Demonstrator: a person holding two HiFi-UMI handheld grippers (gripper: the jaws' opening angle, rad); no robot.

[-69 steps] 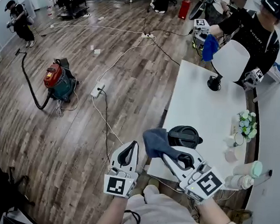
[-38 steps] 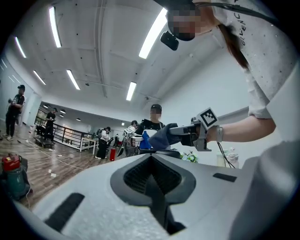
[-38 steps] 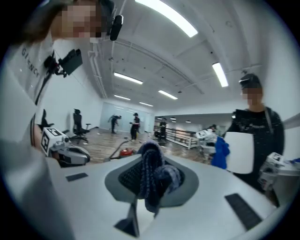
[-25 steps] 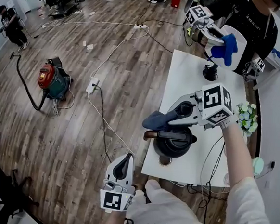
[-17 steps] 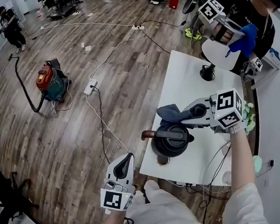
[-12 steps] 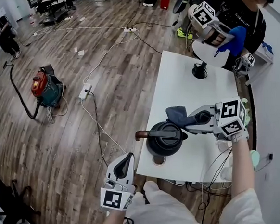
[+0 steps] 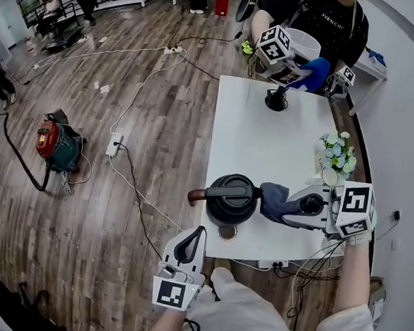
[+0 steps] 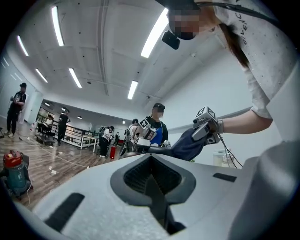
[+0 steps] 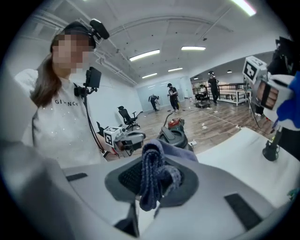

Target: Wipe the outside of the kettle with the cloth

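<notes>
Person wiping the side of a black kettle with a dark blue cloth held in a hand-held tool.

Head view: the kettle (image 7: 231, 199) stands near the front edge of the white surface (image 7: 280, 138), handle pointing left. Just right of the kettle, the right tool (image 7: 291, 206) holds the cloth (image 7: 274, 201) against the kettle's body, seemingly so the bunched fabric, not the tool, rubs the outside. The left tool (image 7: 195, 233) hangs in front of the kettle, apart from it, likely idle and out of the way. Left gripper view: its jaws are together with nothing between them. Beyond them the cloth meets the kettle. Right gripper view: the jaws are clamped on a fold of cloth, with the kettle just behind.
</notes>
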